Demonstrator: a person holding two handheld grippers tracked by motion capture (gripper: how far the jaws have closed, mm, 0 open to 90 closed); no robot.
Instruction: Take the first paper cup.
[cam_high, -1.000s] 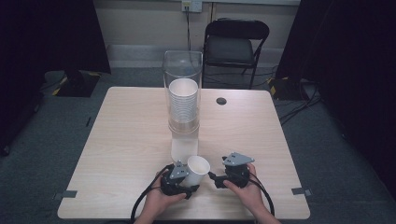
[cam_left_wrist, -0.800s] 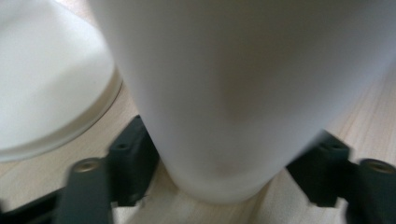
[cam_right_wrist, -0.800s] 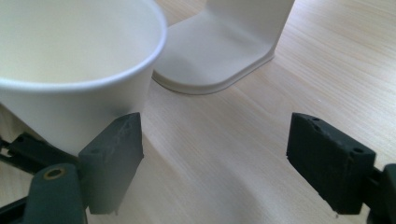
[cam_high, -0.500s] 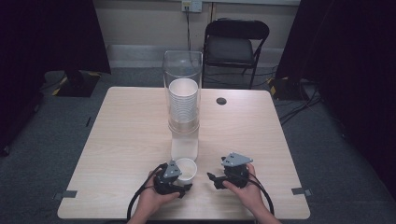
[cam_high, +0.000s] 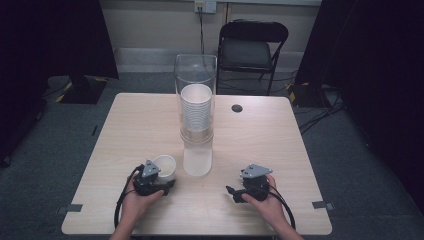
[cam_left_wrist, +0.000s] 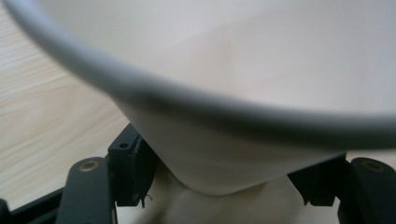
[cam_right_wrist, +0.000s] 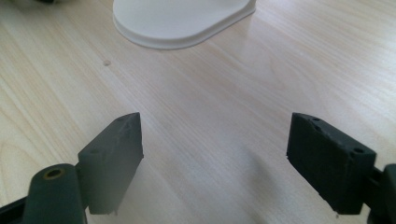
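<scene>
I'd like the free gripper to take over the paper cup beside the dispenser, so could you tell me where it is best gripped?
Grip the paper cup across its side wall just under the rolled rim, coming from the right. It stands upright and tapers downward, and the left gripper already pinches its lower wall on the near side. The right gripper is open over the table.

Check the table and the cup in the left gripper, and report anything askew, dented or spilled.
The paper cup in the left gripper looks slightly pinched where the jaws press its lower wall. Otherwise nothing stands out: the cup dispenser stands upright, the table shows no spill, and the right gripper is open.
</scene>
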